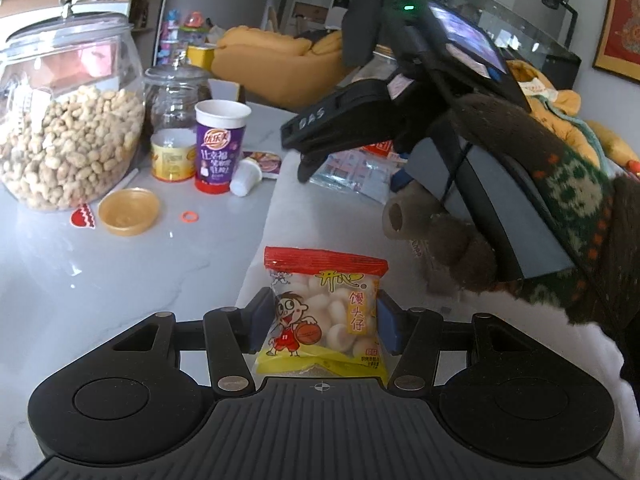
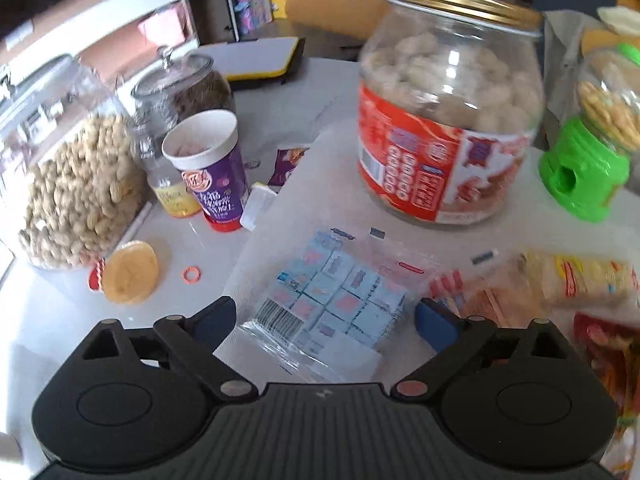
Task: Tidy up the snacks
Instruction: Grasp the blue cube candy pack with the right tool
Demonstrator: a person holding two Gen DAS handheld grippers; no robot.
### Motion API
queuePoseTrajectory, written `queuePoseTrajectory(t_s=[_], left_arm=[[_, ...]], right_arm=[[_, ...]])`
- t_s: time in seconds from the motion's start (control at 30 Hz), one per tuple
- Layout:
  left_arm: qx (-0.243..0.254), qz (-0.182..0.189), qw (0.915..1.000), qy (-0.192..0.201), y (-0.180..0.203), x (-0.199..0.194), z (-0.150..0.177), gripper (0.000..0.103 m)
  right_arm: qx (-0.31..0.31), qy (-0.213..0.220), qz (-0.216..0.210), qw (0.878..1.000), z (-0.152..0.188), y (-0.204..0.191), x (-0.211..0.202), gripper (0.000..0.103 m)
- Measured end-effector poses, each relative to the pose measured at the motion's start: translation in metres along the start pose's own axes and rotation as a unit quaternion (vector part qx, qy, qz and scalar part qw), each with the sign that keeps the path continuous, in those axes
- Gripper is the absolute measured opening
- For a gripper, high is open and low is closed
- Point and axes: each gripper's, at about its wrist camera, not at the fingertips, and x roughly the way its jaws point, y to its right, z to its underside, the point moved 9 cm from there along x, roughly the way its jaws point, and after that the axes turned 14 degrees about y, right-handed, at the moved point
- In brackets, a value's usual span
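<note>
My left gripper [image 1: 326,322] is shut on a small snack packet [image 1: 324,312] with a red top, a yellow bottom and a cartoon boy; both blue pads [image 1: 262,318] press its sides just above the white table. In the left wrist view my right gripper [image 1: 298,152] points down at a clear bag of small blue boxes [image 1: 352,172], held by a gloved hand [image 1: 448,240]. In the right wrist view the right gripper [image 2: 326,322] stands wide open over that bag [image 2: 332,304], its pads clear of it.
A big peanut jar [image 1: 68,120], a glass jar [image 1: 176,96], a purple cup [image 1: 218,148], a yellow tin [image 1: 172,156], a gold lid [image 1: 128,211] and an orange ring [image 1: 189,216] crowd the left. A red-labelled jar [image 2: 448,120], a green dispenser [image 2: 584,168] and more packets [image 2: 580,280] sit right.
</note>
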Motion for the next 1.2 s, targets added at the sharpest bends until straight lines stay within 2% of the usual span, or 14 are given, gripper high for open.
queuePoseTrajectory(t_s=[0.1, 0.17, 0.23, 0.27, 0.33, 0.53, 0.7, 0.77, 0.83, 0.93, 1.03, 1.2], left_arm=[[0.006, -0.007, 1.0, -0.003, 0.001, 0.0, 0.001, 0.059], [0.012, -0.01, 0.9999, -0.003, 0.001, 0.001, 0.001, 0.059], [0.016, -0.013, 0.9998, -0.004, 0.001, 0.002, 0.001, 0.059], [0.017, -0.014, 0.9997, -0.005, 0.001, 0.002, 0.001, 0.059], [0.018, -0.014, 0.9997, -0.006, 0.001, 0.002, 0.001, 0.059], [0.014, -0.015, 0.9998, -0.006, -0.002, 0.002, 0.001, 0.059], [0.019, -0.007, 0.9998, 0.0, 0.005, -0.003, 0.0, 0.057], [0.008, 0.021, 0.9998, 0.001, 0.019, -0.009, 0.0, 0.057], [0.008, 0.063, 0.998, -0.003, 0.045, -0.015, 0.0, 0.057], [0.026, 0.136, 0.9903, -0.015, 0.101, -0.024, 0.005, 0.057], [0.068, 0.187, 0.9793, -0.036, 0.154, -0.031, 0.015, 0.057], [0.094, 0.258, 0.958, -0.081, 0.223, -0.037, 0.035, 0.057]], right_arm=[[-0.052, -0.016, 0.01, 0.998, 0.003, -0.007, 0.007, 0.097], [-0.064, -0.02, 0.016, 0.998, 0.005, -0.009, 0.008, 0.094], [-0.049, -0.015, 0.007, 0.999, 0.006, -0.007, -0.001, 0.078], [-0.048, -0.014, -0.002, 0.999, 0.005, -0.007, -0.006, 0.076], [-0.047, -0.017, -0.029, 0.998, 0.006, -0.005, -0.026, 0.072], [-0.082, 0.005, -0.089, 0.993, 0.024, 0.008, -0.106, 0.072], [-0.093, -0.007, -0.087, 0.992, 0.075, 0.052, -0.158, 0.072], [-0.077, -0.014, -0.074, 0.994, 0.097, 0.076, -0.173, 0.072], [-0.058, -0.012, -0.061, 0.996, 0.118, 0.103, -0.193, 0.072], [-0.039, 0.006, -0.035, 0.999, 0.137, 0.139, -0.22, 0.072], [-0.025, 0.023, -0.006, 0.999, 0.154, 0.171, -0.245, 0.072], [-0.022, 0.041, 0.032, 0.998, 0.184, 0.21, -0.276, 0.072]])
